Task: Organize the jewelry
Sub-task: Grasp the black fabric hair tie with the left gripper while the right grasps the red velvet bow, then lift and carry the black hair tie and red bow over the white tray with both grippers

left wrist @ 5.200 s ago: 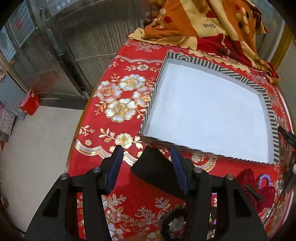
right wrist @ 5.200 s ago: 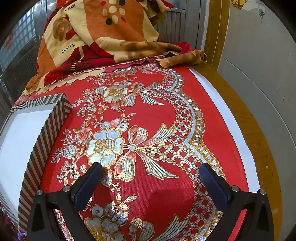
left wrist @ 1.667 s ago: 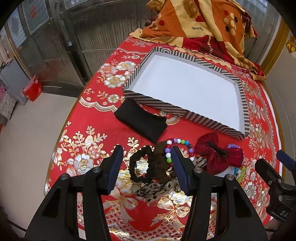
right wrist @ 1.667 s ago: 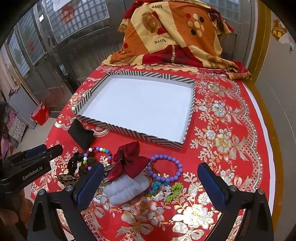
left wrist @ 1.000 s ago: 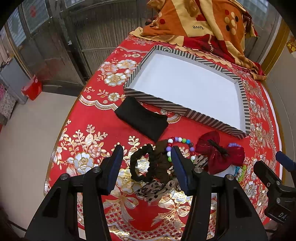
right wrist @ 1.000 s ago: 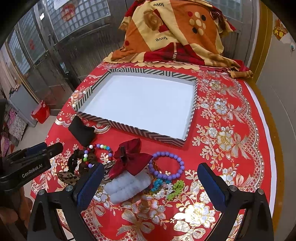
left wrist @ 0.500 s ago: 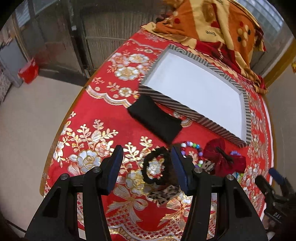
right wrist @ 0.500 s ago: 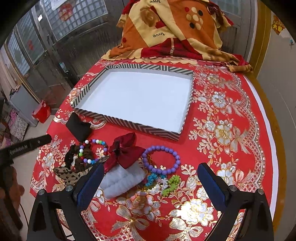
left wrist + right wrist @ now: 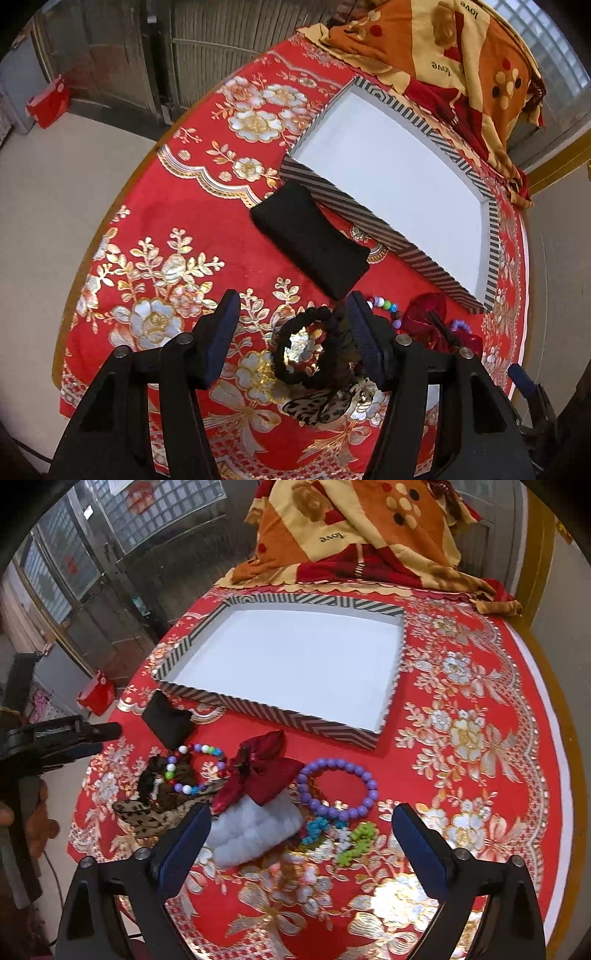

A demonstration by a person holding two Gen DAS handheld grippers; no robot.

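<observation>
Left gripper (image 9: 291, 332) jaws opening over the black scrunchie (image 9: 304, 347), near-left of the tray (image 9: 343, 206); right gripper (image 9: 299, 845) wide open, holding nothing.

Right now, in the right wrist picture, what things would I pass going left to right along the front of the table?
Leopard-print hair tie → red bow → purple bead bracelet
</observation>
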